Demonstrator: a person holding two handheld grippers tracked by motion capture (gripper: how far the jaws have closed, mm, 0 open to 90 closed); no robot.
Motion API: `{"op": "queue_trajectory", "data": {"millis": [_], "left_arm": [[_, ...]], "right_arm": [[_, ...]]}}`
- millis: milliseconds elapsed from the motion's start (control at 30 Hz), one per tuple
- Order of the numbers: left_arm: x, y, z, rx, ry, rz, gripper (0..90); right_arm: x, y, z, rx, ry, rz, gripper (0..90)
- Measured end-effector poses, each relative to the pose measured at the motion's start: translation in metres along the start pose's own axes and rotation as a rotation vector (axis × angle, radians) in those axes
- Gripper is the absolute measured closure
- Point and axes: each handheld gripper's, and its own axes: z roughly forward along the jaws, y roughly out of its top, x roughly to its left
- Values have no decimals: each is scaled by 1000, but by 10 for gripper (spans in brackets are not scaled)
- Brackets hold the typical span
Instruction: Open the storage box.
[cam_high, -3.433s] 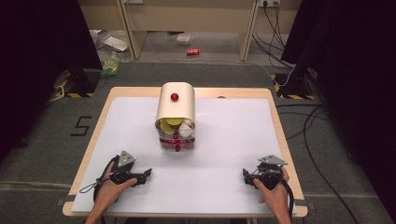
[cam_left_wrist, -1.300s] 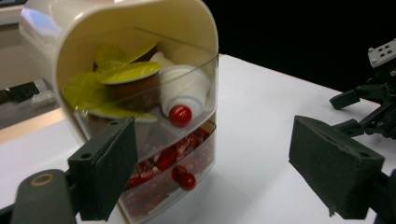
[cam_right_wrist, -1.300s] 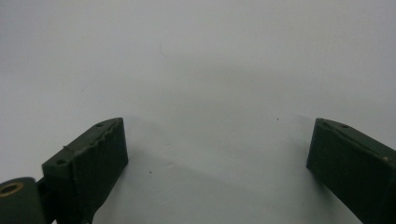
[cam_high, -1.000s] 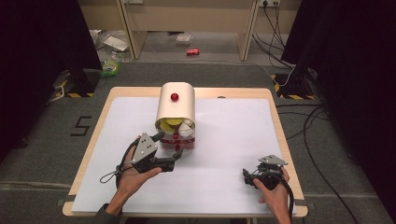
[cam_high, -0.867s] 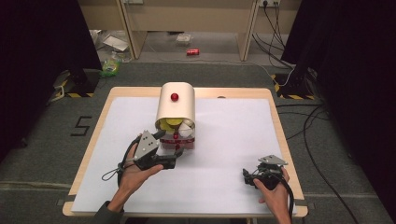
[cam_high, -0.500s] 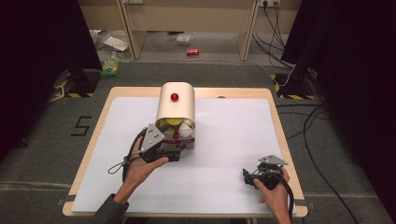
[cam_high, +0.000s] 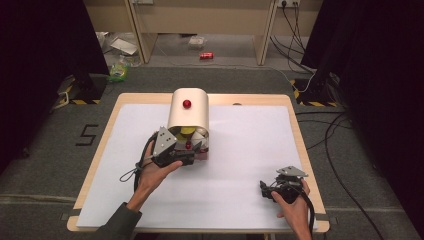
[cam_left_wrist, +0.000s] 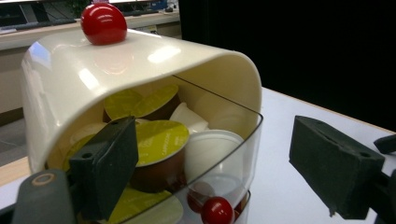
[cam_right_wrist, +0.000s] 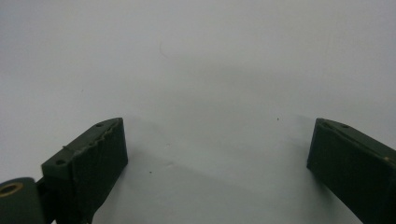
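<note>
High view: the left gripper (cam_high: 192, 150) is at the open front of the cream dispenser (cam_high: 188, 112), which stands a little left of centre toward the far edge of the table (cam_high: 250, 150). A red knob (cam_high: 187, 104) sits on top of the dispenser. The right gripper (cam_high: 265, 189) rests low near the table's near right corner, well apart from the dispenser, held in the person's right hand (cam_high: 295, 207).

Left gripper view: the jaws stand wide apart and grip nothing. One pad (cam_left_wrist: 109, 165) is in front of the clear front wall (cam_left_wrist: 233, 154) of the dispenser, the other is off to the side over bare table. Behind the clear wall lie coffee pods (cam_left_wrist: 159, 140) with yellow-green lids and some white ones, piled loosely. A small red ball (cam_left_wrist: 217, 211) shows low at the front, between the pads; whether the pad touches the wall I cannot tell.

Right gripper view: the jaws are spread wide with nothing but white table surface (cam_right_wrist: 210, 70) between them
</note>
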Motion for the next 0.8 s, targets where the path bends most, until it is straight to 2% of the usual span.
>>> {"op": "queue_trajectory", "data": {"millis": [133, 200, 267, 533, 800], "left_arm": [[3, 0, 2, -6, 17, 6, 152], [4, -1, 2, -13, 15, -8, 164], [2, -1, 4, -6, 25, 17, 154], [0, -3, 8, -10, 25, 13, 152], [-4, -7, 11, 14, 24, 13, 154]], "right_arm": [[0, 0, 0, 0, -1, -1, 51], [0, 0, 0, -1, 0, -1, 51], [0, 0, 0, 0, -1, -1, 51], [0, 0, 0, -1, 0, 0, 51], [0, 0, 0, 0, 0, 1, 51]]}}
